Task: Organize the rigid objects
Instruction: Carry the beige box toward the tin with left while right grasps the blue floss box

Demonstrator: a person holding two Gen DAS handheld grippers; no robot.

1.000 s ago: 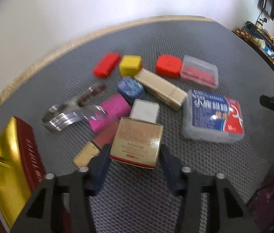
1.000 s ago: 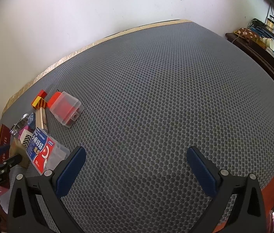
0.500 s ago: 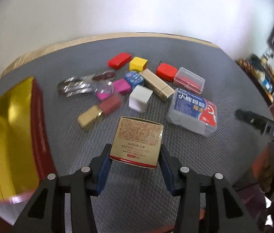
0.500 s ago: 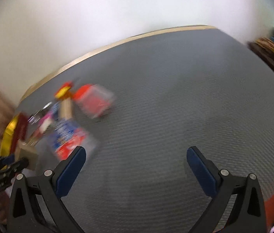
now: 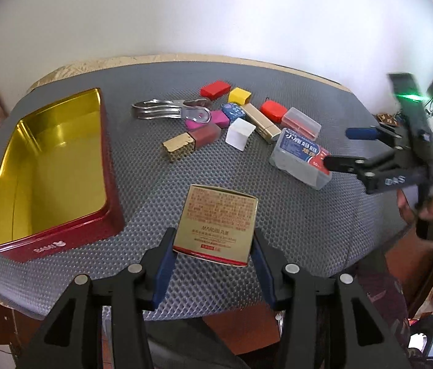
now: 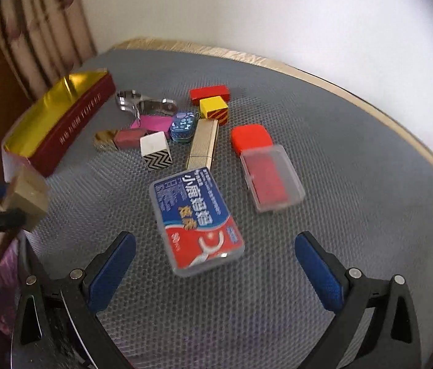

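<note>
Presently the left tongs (image 5: 213,253) are clamped on one gold carton (image 5: 218,220), held up above the grey honeycomb mat (image 5: 293,215) that covers the bench; the blue pads (image 5: 164,264) press its two sides. Just to its left sits one open red tin (image 5: 62,243) with a gold lining. The right tongs (image 6: 213,272) hang spread wide and hold nothing, above and around one clear case with a blue-and-red label (image 6: 196,223), not touching it.

Farther back lies a loose cluster, counted in the right wrist view: two red blocks, one rectangular (image 6: 209,93) and one rounded (image 6: 250,138); one yellow cube (image 6: 213,108); one clear box with a red insert (image 6: 270,178); one ribbed gold bar (image 6: 202,144); one white cube with a zigzag face (image 6: 155,150); one small blue patterned tin (image 6: 183,125); one magenta block (image 6: 151,122); one maroon-and-gold bar (image 6: 119,139); one metal clip (image 6: 144,104). The yellow cube touches the rectangular red block, and the clear box abuts the rounded one.
</note>
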